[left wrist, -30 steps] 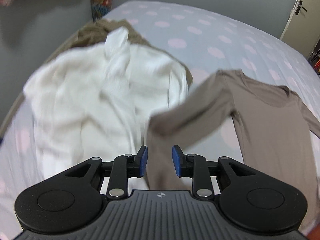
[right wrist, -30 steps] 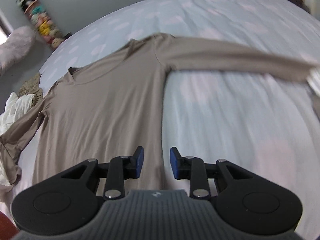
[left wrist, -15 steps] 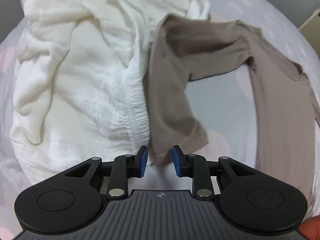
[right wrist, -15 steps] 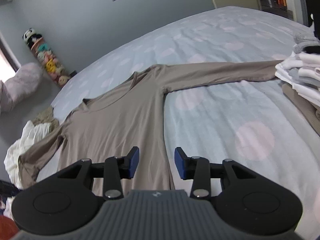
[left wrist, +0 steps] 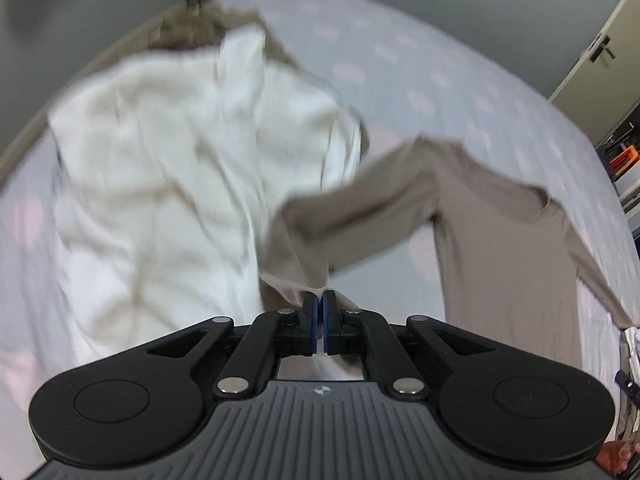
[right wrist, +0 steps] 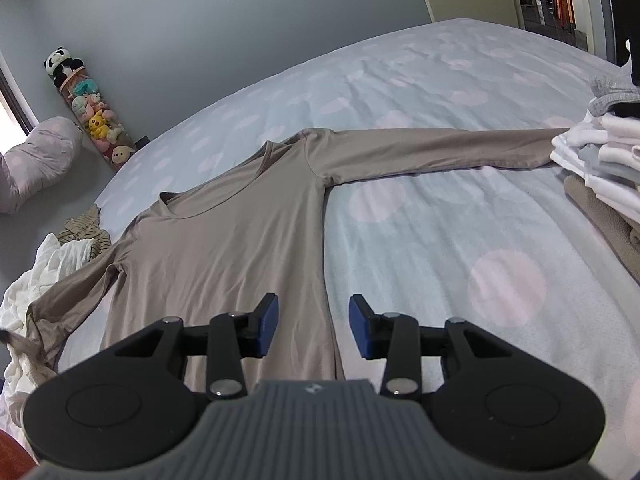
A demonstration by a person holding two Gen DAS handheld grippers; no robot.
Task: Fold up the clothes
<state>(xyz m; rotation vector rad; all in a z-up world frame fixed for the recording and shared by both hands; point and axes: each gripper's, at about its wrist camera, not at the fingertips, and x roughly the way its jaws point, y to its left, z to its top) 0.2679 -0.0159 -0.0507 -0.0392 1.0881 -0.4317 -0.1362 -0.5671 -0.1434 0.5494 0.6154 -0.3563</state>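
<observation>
A taupe long-sleeved shirt [right wrist: 224, 240] lies face up on the spotted bed [right wrist: 440, 240], its right sleeve stretched out to a stack of folded clothes. In the left wrist view my left gripper [left wrist: 319, 298] is shut on the end of the shirt's other sleeve [left wrist: 360, 208], which rises off the bed beside a crumpled white garment [left wrist: 180, 184]. My right gripper [right wrist: 313, 316] hovers open above the lower right side of the shirt's body, with nothing pinched between its blue pads.
A stack of folded white and grey clothes [right wrist: 600, 160] sits at the right edge of the bed. A striped garment [right wrist: 84, 228] and the white garment [right wrist: 48, 272] lie at the left. A tube of plush toys [right wrist: 96, 120] and a pillow [right wrist: 36, 152] stand by the wall.
My left gripper has shut on the sleeve's end and lifted it away from the bed. My right gripper's jaws widened a little early on, and it has since kept still.
</observation>
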